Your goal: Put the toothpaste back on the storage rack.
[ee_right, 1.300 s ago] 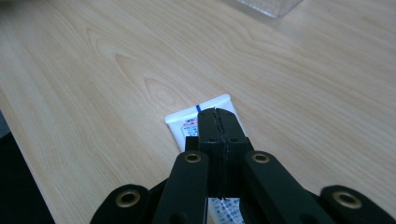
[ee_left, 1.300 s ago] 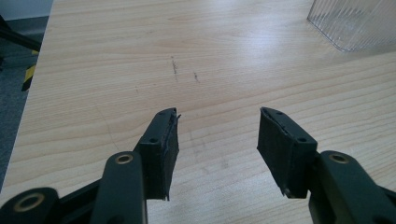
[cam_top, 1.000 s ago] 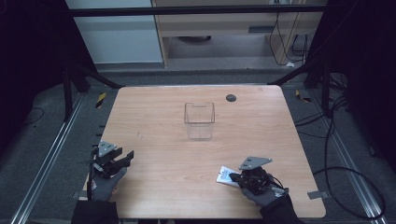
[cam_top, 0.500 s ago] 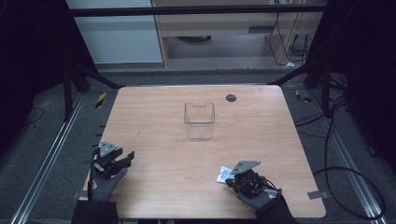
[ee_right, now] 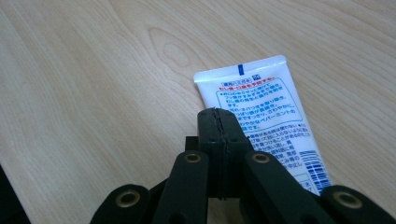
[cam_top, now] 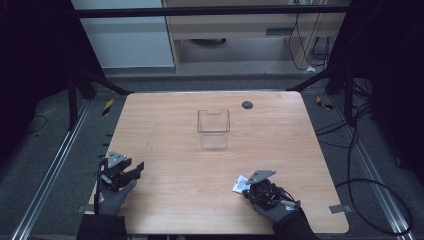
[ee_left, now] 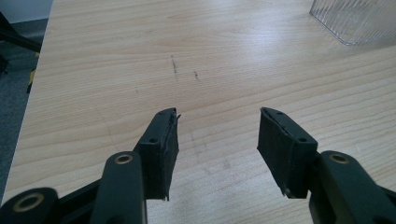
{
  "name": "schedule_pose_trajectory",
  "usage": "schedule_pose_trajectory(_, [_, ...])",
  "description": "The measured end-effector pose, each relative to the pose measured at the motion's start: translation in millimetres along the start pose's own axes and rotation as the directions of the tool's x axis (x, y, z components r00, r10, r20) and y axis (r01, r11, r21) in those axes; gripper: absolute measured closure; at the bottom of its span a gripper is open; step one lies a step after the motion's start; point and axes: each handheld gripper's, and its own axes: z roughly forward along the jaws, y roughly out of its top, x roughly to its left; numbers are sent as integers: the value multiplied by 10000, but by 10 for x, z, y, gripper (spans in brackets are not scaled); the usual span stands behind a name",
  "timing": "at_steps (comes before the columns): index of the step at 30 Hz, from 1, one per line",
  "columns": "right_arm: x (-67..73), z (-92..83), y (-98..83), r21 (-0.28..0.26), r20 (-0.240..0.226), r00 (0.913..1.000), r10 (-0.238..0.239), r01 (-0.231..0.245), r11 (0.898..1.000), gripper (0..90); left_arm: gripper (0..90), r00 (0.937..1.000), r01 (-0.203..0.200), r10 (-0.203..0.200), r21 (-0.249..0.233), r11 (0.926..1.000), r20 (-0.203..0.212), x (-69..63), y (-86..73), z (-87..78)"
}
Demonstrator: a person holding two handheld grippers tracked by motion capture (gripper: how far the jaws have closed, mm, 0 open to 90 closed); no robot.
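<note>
Right gripper (ee_right: 219, 119) low over the near right of the counter (cam_top: 165, 125), jaws fully together, nothing pinched between them. White tube (ee_right: 266, 116) with blue and red print lies flat on the counter right under and just beside those jaws; in the high view the tube (cam_top: 239, 184) pokes out to the left of that gripper (cam_top: 252, 187). Left gripper (ee_left: 217, 133) at the near left edge, jaws apart, bare wood between them. Clear plastic box (cam_top: 213, 129) stands mid-counter, well apart from both. Small dark disc (cam_top: 247, 104) at the far side.
</note>
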Motion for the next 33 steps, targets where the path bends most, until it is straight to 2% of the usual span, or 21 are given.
schedule_pose_trajectory(8, [-106,18,22,45,436,9981,424,-427,9991,900,468,10000,-2,2,-23,10000,2,1,1,-3])
schedule_pose_trajectory(33, [-337,26,-5,-98,1020,9865,1282,-1279,9917,899,467,10000,24,-24,-44,10000,22,-1,4,1])
